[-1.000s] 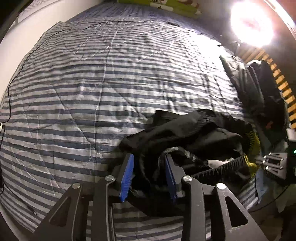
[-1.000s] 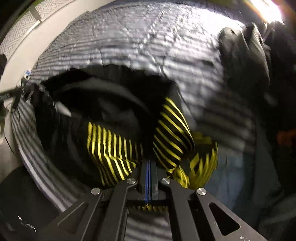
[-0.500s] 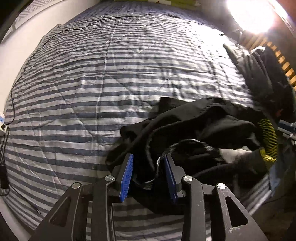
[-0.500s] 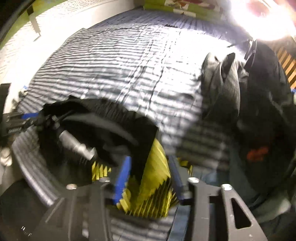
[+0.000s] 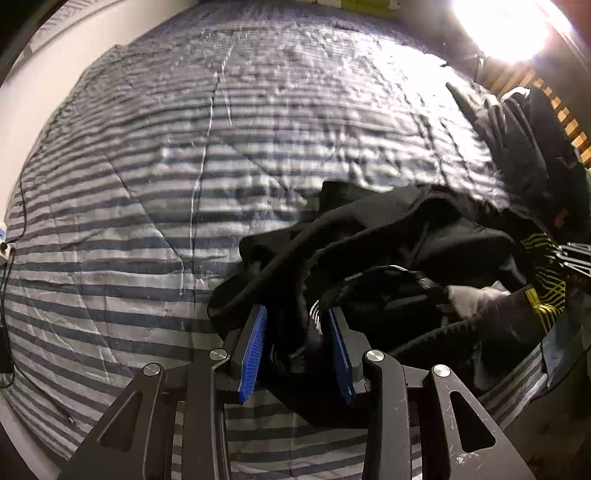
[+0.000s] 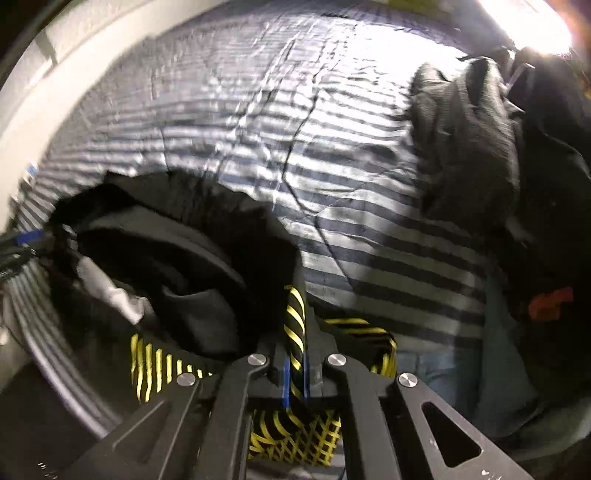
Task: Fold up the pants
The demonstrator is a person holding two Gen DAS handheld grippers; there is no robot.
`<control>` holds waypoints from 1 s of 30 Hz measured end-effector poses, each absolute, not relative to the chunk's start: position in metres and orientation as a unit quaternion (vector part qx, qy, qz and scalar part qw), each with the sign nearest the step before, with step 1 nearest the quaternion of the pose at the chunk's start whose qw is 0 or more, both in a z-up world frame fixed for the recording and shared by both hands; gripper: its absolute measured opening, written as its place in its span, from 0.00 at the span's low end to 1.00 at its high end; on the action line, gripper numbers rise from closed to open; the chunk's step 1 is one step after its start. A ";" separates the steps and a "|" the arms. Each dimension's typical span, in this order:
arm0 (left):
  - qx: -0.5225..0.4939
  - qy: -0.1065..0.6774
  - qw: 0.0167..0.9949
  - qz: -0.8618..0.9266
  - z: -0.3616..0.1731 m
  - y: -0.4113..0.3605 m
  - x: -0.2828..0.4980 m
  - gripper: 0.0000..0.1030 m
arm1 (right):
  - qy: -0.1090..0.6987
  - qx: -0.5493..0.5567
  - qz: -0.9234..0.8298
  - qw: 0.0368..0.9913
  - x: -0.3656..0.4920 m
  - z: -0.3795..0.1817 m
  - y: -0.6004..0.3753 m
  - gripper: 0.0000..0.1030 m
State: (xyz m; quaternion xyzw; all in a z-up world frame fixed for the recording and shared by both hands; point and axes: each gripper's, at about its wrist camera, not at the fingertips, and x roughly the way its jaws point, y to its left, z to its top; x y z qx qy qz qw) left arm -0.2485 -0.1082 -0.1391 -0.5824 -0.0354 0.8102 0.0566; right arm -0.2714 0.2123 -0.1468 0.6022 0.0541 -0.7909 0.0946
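Note:
Black pants (image 5: 406, 229) with yellow-striped panels lie bunched on the striped quilt (image 5: 184, 184). In the left wrist view, my left gripper (image 5: 295, 314) holds a thick bunch of the black fabric and waistband between its blue pads (image 5: 255, 350). My right gripper (image 6: 295, 354) is shut on a narrow fold of the yellow-striped fabric (image 6: 295, 317), with the black bulk of the pants (image 6: 184, 236) to its left. Each gripper shows at the edge of the other's view: the right gripper (image 5: 576, 258) and the left gripper (image 6: 22, 240).
A pile of dark clothing (image 6: 480, 129) lies on the bed's right side, with a bright lamp (image 5: 506, 26) behind it. A blue-grey garment (image 6: 498, 350) sits near the right gripper. A white wall (image 5: 37, 85) and a cable (image 5: 11, 251) border the left.
The right gripper opened around the yellow-striped fabric, then shut on a narrow fold of it. The left gripper kept its hold; the pants drew slightly nearer.

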 end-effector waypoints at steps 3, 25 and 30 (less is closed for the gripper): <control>-0.566 -0.028 0.097 0.818 -0.116 -0.080 -0.245 0.35 | -0.025 0.597 -0.793 0.121 -0.261 -0.133 0.234 0.04; -0.625 -0.023 0.276 0.730 -0.152 0.104 -0.244 0.01 | -0.176 0.561 -0.795 0.151 -0.241 -0.132 0.255 0.04; -0.599 -0.013 0.293 0.745 -0.125 0.093 -0.209 0.01 | -0.155 0.575 -0.792 0.137 -0.243 -0.144 0.257 0.05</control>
